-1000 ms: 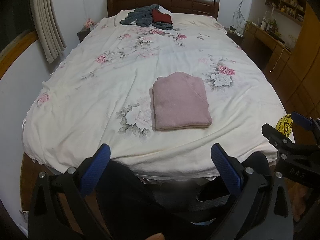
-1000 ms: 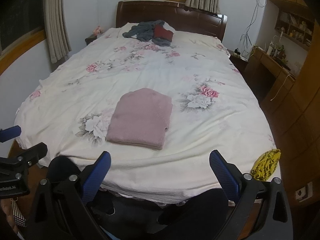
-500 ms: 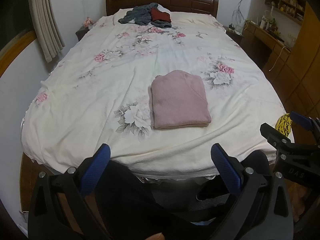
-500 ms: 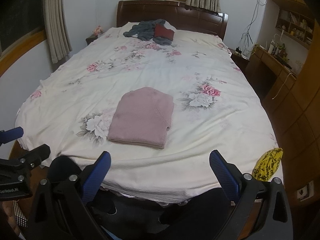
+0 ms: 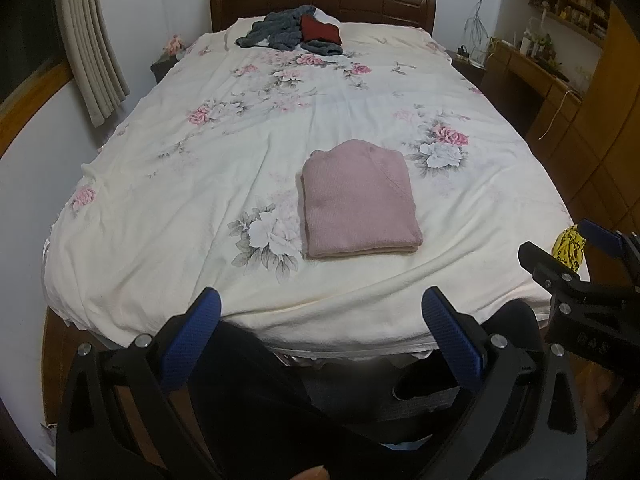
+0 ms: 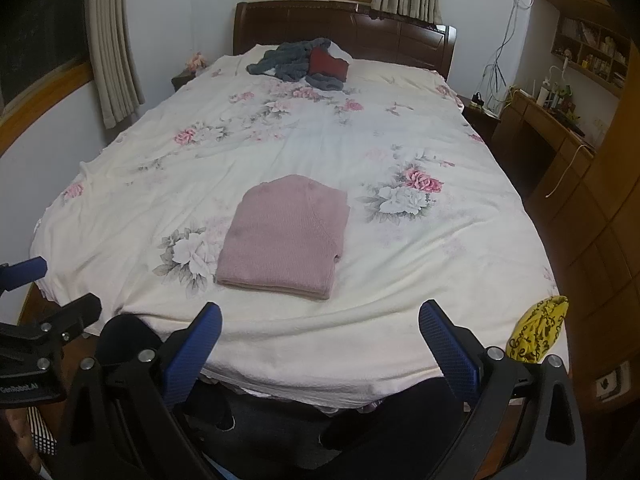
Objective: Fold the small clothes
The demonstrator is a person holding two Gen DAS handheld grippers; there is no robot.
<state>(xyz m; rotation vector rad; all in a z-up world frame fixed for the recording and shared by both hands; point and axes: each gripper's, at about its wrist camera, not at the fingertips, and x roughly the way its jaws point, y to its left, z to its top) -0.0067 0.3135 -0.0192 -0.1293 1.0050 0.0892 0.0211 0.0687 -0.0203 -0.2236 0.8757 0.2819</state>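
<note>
A pink knit garment [image 5: 358,200] [image 6: 286,236] lies folded into a neat rectangle on the floral bedsheet [image 5: 200,184] [image 6: 420,272], near the foot of the bed. My left gripper [image 5: 320,316] hangs open below the bed's foot edge, well short of the garment, with nothing between its blue pads. My right gripper [image 6: 320,330] is open too, off the foot edge and empty. Each gripper shows at the edge of the other's view. A heap of grey and dark red clothes [image 5: 296,32] [image 6: 304,62] lies by the headboard.
A yellow patterned cloth [image 6: 538,330] [image 5: 568,246] hangs at the bed's right foot corner. A wooden desk and shelves [image 6: 560,120] line the right wall. Curtains [image 6: 112,40] hang on the left. A person's dark-clothed legs [image 5: 280,400] are below the grippers.
Both views have tilted slightly, so the bed sits a touch higher in the left wrist view and lower in the right. The garment has not moved and both grippers stay open.
</note>
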